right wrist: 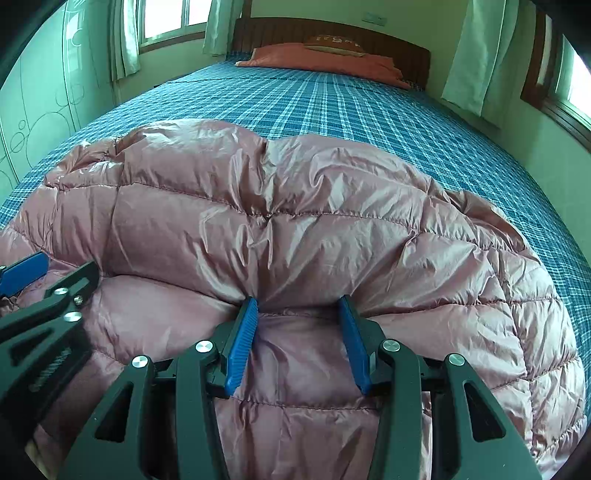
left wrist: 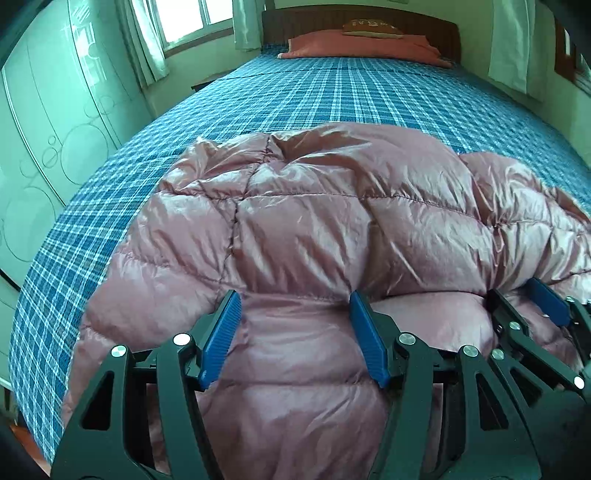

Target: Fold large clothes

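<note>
- Left gripper (left wrist: pixel 295 332) — blue pads spread apart, pushed against a fold of the pink quilted down jacket (left wrist: pixel 314 221); whether they pinch it, I cannot tell.
- The jacket lies bunched on the blue plaid bed (left wrist: pixel 295 96).
- Right gripper (right wrist: pixel 299 339) — likewise spread, fabric bulging between its pads.

A puffy pink quilted down jacket (left wrist: pixel 314 229) is spread across the near end of the blue plaid bed (left wrist: pixel 332 99). Two pillows (left wrist: pixel 362 48) are stacked at the far end against the dark wooden headboard (left wrist: pixel 369 22). The left tongs (left wrist: pixel 295 325) are set beside the right tongs (right wrist: pixel 298 328), both over the jacket's near fold.
</note>
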